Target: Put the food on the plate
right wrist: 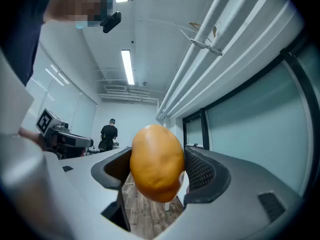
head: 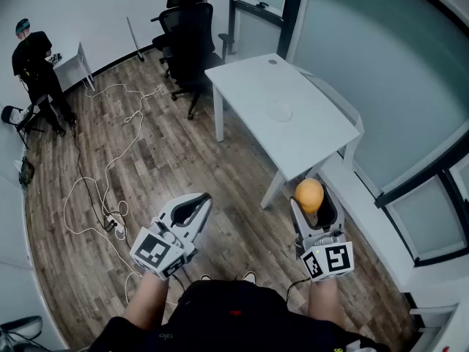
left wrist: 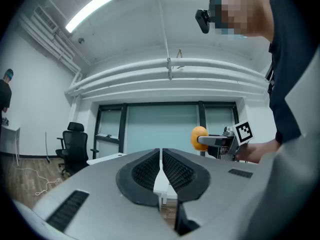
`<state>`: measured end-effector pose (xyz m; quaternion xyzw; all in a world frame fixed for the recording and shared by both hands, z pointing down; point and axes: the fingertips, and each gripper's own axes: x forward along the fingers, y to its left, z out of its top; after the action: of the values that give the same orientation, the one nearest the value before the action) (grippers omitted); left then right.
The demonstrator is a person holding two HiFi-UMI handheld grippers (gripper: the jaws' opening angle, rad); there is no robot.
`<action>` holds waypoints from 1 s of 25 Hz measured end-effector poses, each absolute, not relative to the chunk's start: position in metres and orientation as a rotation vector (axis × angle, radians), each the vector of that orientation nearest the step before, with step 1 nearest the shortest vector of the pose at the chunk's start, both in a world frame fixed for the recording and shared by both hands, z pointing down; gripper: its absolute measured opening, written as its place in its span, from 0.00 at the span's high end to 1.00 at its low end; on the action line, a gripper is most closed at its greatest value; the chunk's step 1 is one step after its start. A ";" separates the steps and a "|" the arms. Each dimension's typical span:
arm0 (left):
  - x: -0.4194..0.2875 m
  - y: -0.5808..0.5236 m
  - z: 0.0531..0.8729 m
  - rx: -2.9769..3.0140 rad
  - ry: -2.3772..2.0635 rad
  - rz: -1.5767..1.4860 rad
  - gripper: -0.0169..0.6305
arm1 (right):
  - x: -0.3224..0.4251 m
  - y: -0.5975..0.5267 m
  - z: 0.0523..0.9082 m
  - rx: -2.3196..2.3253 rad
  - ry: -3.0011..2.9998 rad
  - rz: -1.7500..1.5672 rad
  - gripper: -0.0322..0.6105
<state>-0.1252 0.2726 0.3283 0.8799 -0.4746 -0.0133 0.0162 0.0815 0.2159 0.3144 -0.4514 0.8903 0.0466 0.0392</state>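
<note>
An orange, egg-shaped piece of food is held off the floor between the jaws of my right gripper. It fills the middle of the right gripper view, with a dark pad on each side, and it also shows in the left gripper view. My left gripper is at the lower left with its jaws together and nothing in them. A pale round plate lies on the white table, ahead of both grippers.
Black office chairs stand behind the table. White cables trail over the wooden floor. A person in black stands at the far left by a small white table. A white ledge runs along the glass wall at the right.
</note>
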 end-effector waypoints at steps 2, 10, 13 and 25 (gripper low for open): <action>-0.125 0.274 0.327 2.736 -1.473 -0.039 0.92 | 0.076 0.220 0.314 -1.369 2.743 0.144 0.42; -0.113 0.282 0.329 2.744 -1.447 -0.044 0.92 | 0.076 0.234 0.321 -1.358 2.768 0.147 0.42; -0.108 0.285 0.329 2.745 -1.445 -0.039 0.92 | 0.080 0.238 0.320 -1.359 2.764 0.147 0.42; -0.065 0.273 0.331 2.766 -1.429 0.018 0.92 | 0.127 0.224 0.321 -1.361 2.717 0.124 0.42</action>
<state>-0.0648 0.2728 0.3310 0.8883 -0.4590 0.0058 0.0143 0.1266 0.2237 0.3208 -0.4468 0.8923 0.0406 0.0500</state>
